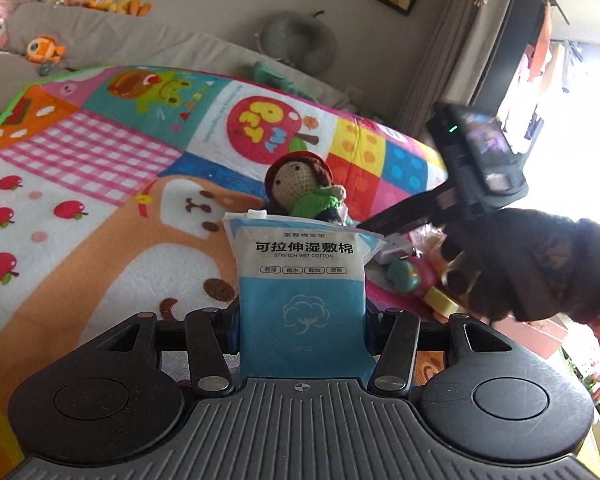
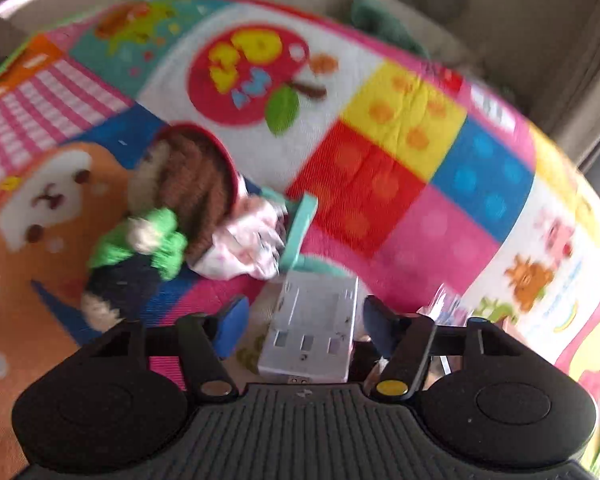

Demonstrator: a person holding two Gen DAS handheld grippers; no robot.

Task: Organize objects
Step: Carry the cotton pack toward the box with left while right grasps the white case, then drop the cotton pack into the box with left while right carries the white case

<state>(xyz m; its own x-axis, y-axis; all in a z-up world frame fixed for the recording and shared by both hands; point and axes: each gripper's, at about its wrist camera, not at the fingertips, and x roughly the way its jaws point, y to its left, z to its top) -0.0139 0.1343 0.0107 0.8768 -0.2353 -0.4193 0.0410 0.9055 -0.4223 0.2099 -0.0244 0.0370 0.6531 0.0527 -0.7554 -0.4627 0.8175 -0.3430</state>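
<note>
Left wrist view: one patchwork play mat [image 1: 100, 184] fills the left and centre of the frame, and one blue packet of stretch wet cotton [image 1: 302, 300] stands upright at lower centre, pinched between the two pads of the left gripper [image 1: 302, 322], whose blue pads press its two side edges. Directly behind the packet's top lies one crocheted doll [image 1: 300, 184] with a red hat and green top. To the right, one gloved hand [image 1: 524, 264] holds the right gripper's handle at mid right, above a small heap of toys too cluttered to count. Right wrist view (blurred): one crocheted doll [image 2: 160, 216] lies on the mat [image 2: 400, 140] at centre left, one crumpled pink-and-white cloth [image 2: 248, 248] just right of it, touching a teal item [image 2: 300, 224]. One grey-white rectangular box [image 2: 312, 336] sits at lower centre between the two fingers of the right gripper [image 2: 304, 328]; the right pad lies close against its edge, the left pad [image 2: 232, 326] stands slightly apart, so the fingers bracket the box without a clear pinch.
</note>
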